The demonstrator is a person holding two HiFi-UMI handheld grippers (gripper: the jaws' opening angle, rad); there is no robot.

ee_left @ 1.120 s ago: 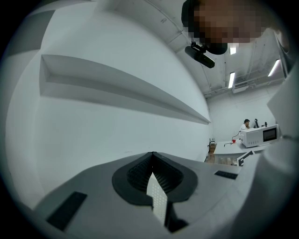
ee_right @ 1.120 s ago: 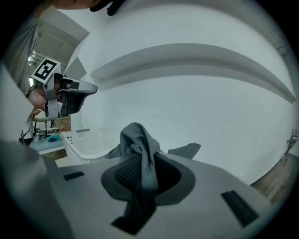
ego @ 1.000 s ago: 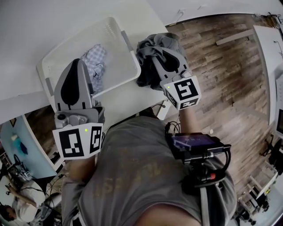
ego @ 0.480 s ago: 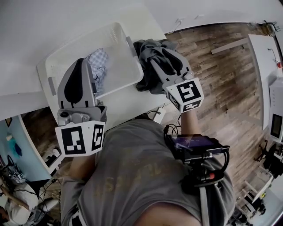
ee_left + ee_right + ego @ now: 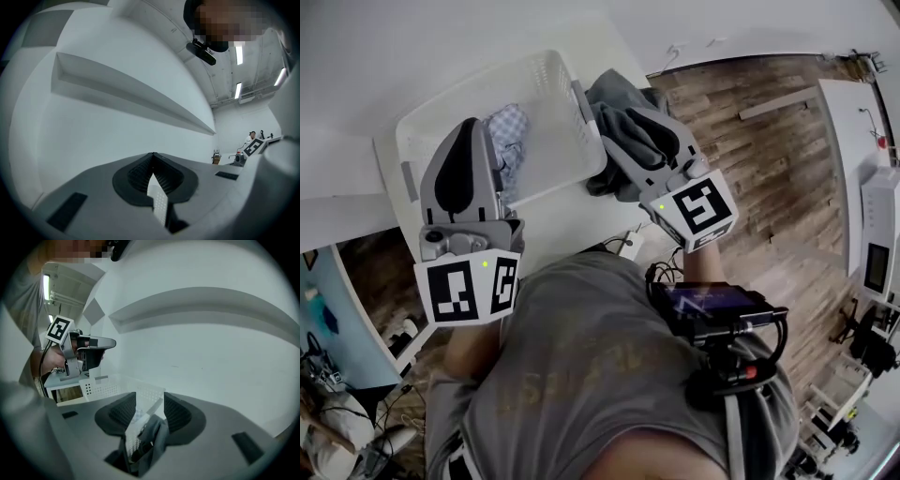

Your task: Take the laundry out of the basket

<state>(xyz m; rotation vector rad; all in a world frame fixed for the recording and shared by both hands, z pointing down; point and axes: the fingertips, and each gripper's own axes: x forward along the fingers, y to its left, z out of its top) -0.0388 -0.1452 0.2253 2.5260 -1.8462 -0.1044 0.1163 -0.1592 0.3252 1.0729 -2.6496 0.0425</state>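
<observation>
A research or robotics lab is indicated, not a home; plain white tables (image 5: 441,56) are set on a wood-plank floor (image 5: 769,169); boxed instruments (image 5: 877,253) are ranged along the right edge, and cluttered gear (image 5: 830,436) is stacked at the lower right; long strip lights (image 5: 239,53) are fixed to a high white ceiling; a person in white (image 5: 251,137) is seen far off beside more equipment.

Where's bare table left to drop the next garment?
Widest bare table lies beyond the basket and to its left. A narrower strip runs between the basket and the near edge. Crowded: right of the basket, where the grey garment fills up to the table's edge. Inside the basket only the checkered cloth lies, at left.
</observation>
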